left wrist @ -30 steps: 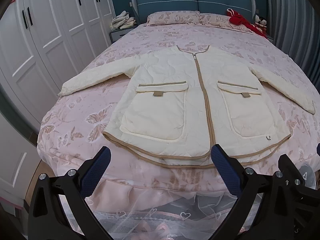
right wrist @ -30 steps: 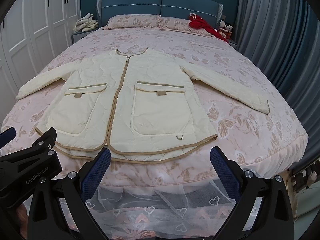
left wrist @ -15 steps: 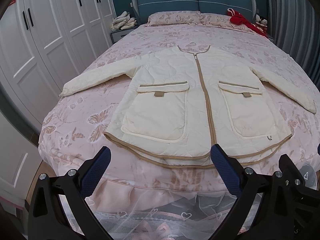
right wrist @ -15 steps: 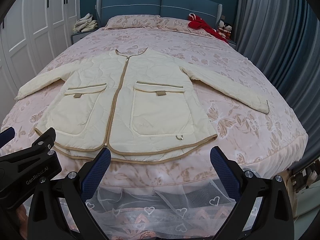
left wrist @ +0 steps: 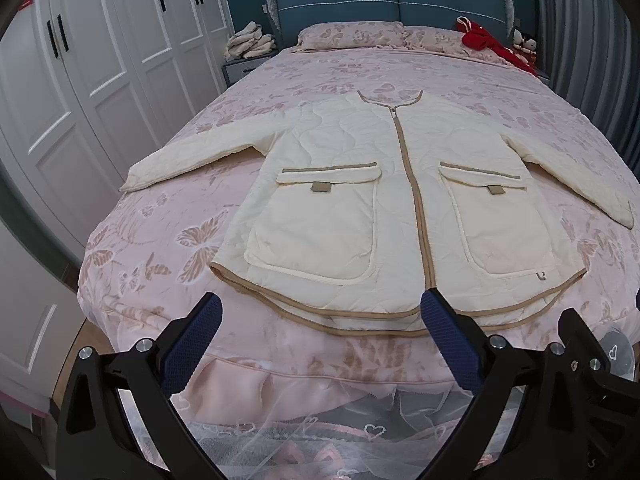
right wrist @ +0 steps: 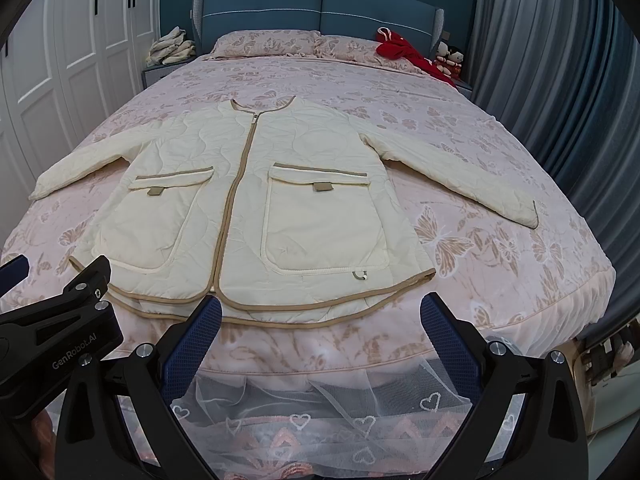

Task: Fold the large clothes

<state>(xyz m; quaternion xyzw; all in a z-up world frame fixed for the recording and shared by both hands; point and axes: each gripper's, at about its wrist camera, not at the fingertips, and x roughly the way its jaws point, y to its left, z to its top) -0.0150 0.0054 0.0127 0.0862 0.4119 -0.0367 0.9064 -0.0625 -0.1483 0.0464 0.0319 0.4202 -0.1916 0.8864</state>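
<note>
On the bed (left wrist: 168,240), toward its foot end, lies the cream quilted jacket (left wrist: 352,200) (right wrist: 256,216) — front side up, zip closed, spread flat, both sleeves out to the sides. Tan binding runs along hem, neckline and zip. Two big patch pockets w/ flaps, one each side of the zip. Hem sits just short of the foot edge of the mattress. Bedspread pink w/ butterfly print; a lace skirt hangs below the edge.

Left gripper (left wrist: 318,334): fingers wide apart, nothing between them, held off the foot of the bed just below the jacket hem, not touching fabric. Its blue pads (left wrist: 448,344) frame the hem's left half & zip bottom. Right gripper (right wrist: 320,332): fingers also wide apart, empty, same height, in front of the hem's right half. Left gripper body shows at lower left of right wrist view, just beside the right one.

Further out — two pink pillows (right wrist: 264,42) at the blue headboard (right wrist: 316,8); red garment (right wrist: 412,56) on the pillow end, right side. Nightstand on the left w/ pile of pale clothes (left wrist: 250,40). White wardrobe (left wrist: 100,68) along left wall, grey curtain (right wrist: 560,80) on right. Small dolls (right wrist: 448,56) by the headboard's right end, details too small to tell.
</note>
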